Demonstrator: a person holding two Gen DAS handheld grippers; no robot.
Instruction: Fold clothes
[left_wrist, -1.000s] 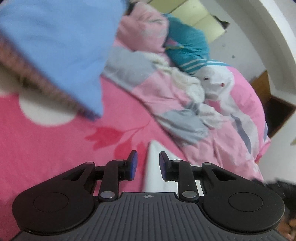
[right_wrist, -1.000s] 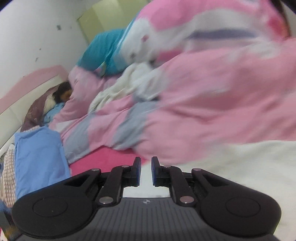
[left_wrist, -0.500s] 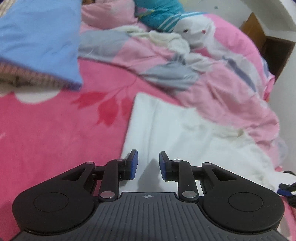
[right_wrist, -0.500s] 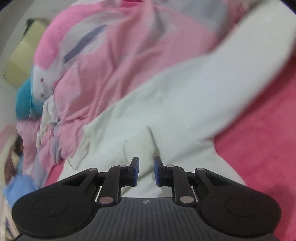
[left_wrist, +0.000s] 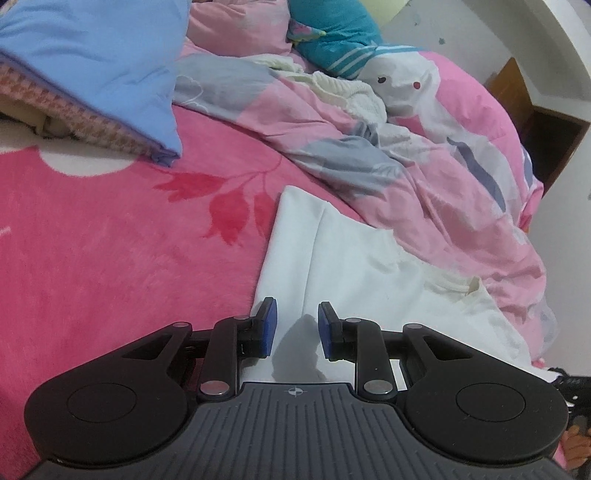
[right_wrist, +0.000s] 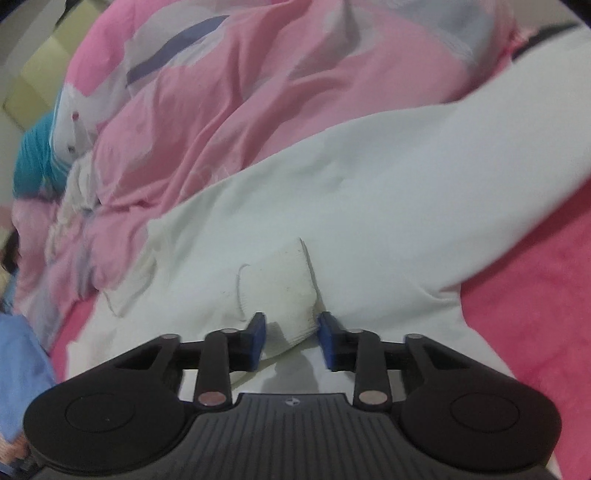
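Pink fleece with a red leaf print covers the bed (left_wrist: 110, 258), and a rumpled pink-and-grey quilt (left_wrist: 406, 166) is heaped along its far side. On the fleece, just against the quilt, lies the white garment (left_wrist: 351, 266) — spread mostly flat, with one straight edge running toward the left tongs and its far side touching the quilt's folds. A blue folded cloth (left_wrist: 103, 62) sits on a checked pink one (left_wrist: 92, 125) at the upper left of the left view, well apart from the white garment. Behind the quilt a teal cushion (left_wrist: 332, 40) rests near the wall.

The left gripper (left_wrist: 293, 328) hangs over the near edge of the white garment, its blue pads (left_wrist: 269, 328) standing apart with only flat cloth and shadow showing between them; nothing is pinched.

The right gripper (right_wrist: 290, 338) sits low over the same garment (right_wrist: 369, 192). A raised fold of white cloth with a ribbed hem (right_wrist: 280, 288) pokes up between its blue fingers (right_wrist: 328, 332) — the right one looks to touch the fold, the left one stands a little off it. These jaws have just been opening, so the fold sits between them without being squeezed from both sides. Red-pink fleece (right_wrist: 535, 314) shows to the right of the garment.
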